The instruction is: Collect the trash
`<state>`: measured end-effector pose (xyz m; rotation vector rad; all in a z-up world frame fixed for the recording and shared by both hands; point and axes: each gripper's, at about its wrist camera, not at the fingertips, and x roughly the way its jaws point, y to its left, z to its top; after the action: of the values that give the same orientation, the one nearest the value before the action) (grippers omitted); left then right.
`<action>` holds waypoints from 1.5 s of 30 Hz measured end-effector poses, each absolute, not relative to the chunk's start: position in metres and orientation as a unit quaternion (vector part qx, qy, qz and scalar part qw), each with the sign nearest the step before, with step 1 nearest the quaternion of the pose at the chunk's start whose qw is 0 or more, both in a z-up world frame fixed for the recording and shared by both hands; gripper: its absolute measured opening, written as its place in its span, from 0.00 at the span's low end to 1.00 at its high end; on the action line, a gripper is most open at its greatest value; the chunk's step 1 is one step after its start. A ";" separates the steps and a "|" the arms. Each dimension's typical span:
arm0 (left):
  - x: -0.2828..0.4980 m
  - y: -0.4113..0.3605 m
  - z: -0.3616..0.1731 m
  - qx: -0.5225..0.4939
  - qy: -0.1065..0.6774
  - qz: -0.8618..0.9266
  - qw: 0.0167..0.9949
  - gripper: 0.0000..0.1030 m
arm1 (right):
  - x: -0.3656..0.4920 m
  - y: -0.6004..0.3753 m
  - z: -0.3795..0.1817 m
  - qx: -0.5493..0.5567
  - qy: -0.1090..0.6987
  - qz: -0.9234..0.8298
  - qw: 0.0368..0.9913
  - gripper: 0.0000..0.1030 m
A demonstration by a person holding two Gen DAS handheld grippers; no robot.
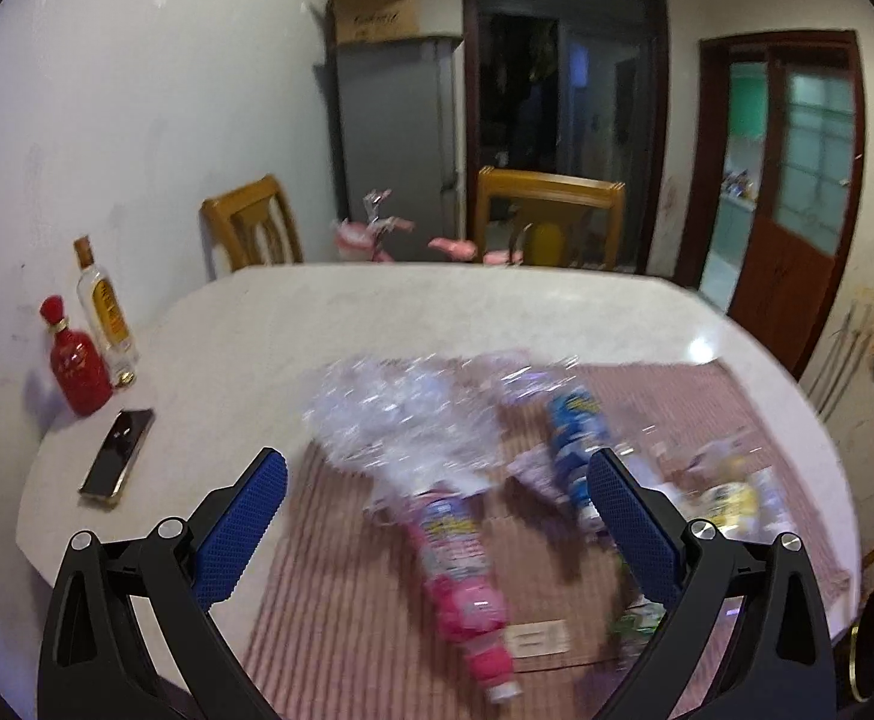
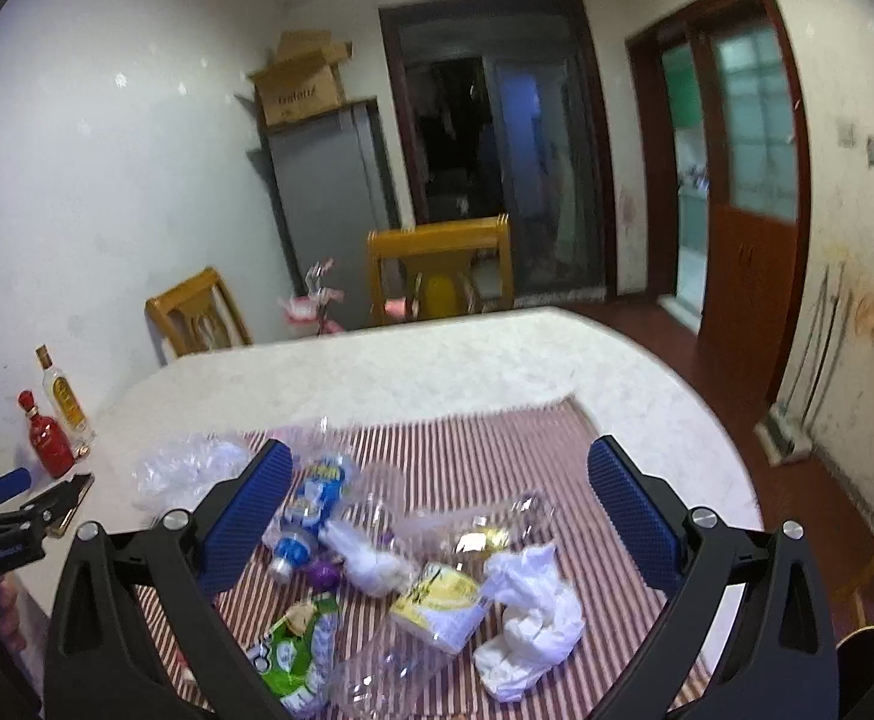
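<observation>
Your left gripper (image 1: 437,507) hangs wide open over the pink-labelled bottle (image 1: 464,588) on the striped mat (image 1: 329,612), your right gripper (image 2: 440,510) gapes above crumpled tissue (image 2: 530,618); slick crushed plastic may squirt free.

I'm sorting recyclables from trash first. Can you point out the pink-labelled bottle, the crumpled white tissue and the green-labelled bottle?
pink-labelled bottle (image 1: 464,576): left wrist view, on its pink label.
crumpled white tissue (image 2: 530,618): right wrist view, on its middle folds.
green-labelled bottle (image 2: 302,648): right wrist view, on its green label.
</observation>
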<state>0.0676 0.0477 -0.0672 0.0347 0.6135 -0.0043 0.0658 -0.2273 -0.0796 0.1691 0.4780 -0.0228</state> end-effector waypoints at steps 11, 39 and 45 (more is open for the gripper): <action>0.111 0.119 -0.111 -0.018 0.357 0.085 0.930 0.94 | 0.138 -0.163 -0.144 -0.021 0.409 0.198 0.891 0.73; 0.254 0.141 -0.204 -0.194 0.453 -0.014 0.870 0.17 | 0.216 -0.185 -0.208 -0.009 0.535 0.171 0.827 0.19; 0.233 0.138 -0.164 -0.188 0.396 -0.039 0.898 0.04 | 0.204 -0.204 -0.196 0.046 0.521 0.186 0.832 0.20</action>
<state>0.2330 0.1383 -0.1640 -0.3899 0.8202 -0.0810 0.2041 -0.2044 -0.1960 0.0976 1.1037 0.3954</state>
